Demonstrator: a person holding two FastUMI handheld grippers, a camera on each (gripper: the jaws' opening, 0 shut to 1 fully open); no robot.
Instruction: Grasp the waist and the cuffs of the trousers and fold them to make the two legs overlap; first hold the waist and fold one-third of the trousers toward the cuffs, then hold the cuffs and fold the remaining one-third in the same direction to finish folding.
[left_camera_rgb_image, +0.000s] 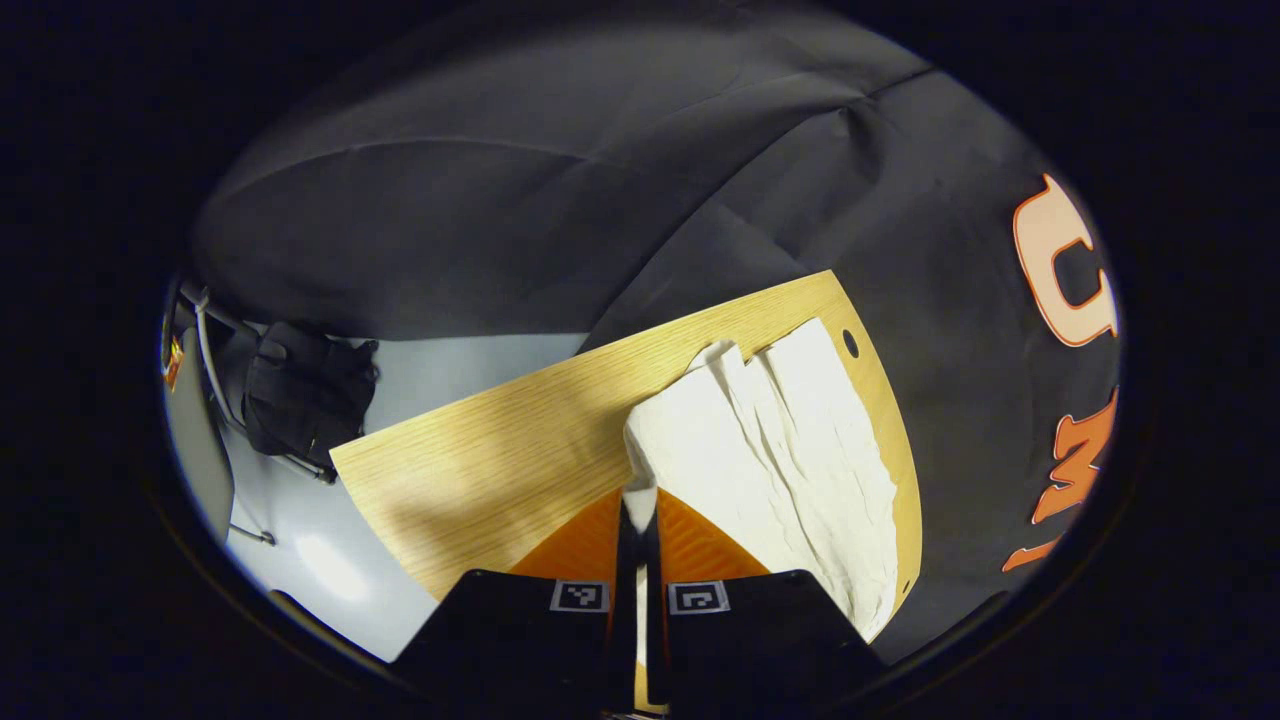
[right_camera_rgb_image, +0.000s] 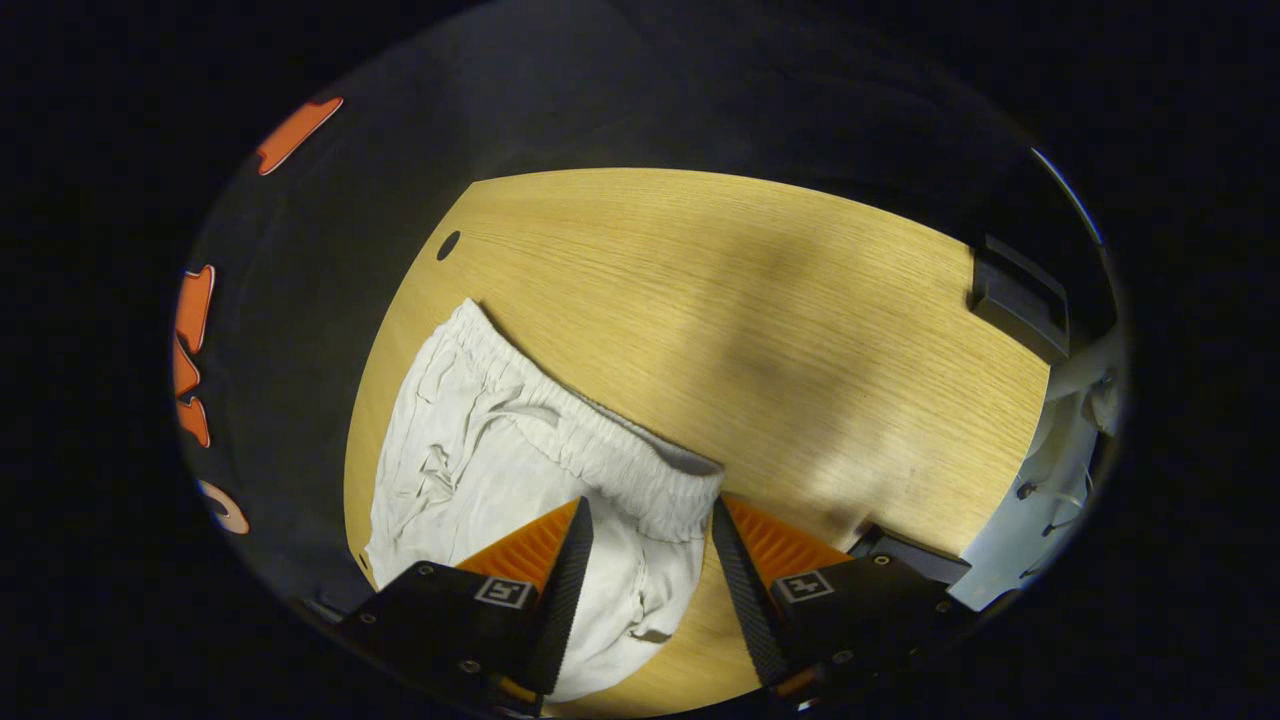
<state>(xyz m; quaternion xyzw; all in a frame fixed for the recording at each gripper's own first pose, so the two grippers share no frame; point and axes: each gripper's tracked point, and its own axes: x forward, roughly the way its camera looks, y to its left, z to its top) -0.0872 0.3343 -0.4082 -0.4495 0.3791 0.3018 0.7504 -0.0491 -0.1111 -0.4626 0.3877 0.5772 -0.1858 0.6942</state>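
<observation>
On the wooden table (right_camera_rgb_image: 760, 300) lie the white trousers (right_camera_rgb_image: 480, 450), close to the table's edge by the black cloth wall (left_camera_rgb_image: 520, 200). They are crumpled and full of wrinkles. In my right gripper view, the stretchy waist (right_camera_rgb_image: 600, 450) runs across the top of the trousers. My right gripper (right_camera_rgb_image: 648, 520) is wide open. Its two fingers stand on either side of one end of the waist, and I cannot tell if they touch it. In my left gripper view, the two legs (left_camera_rgb_image: 790, 440) lie side by side and reach away from me. My left gripper (left_camera_rgb_image: 638, 510) is pressed almost closed, with a bit of the white cloth pinched between its fingers, at the near end of the trousers. Beyond the table, a black bag (left_camera_rgb_image: 305, 395) rests on the pale floor (left_camera_rgb_image: 450, 365).
</observation>
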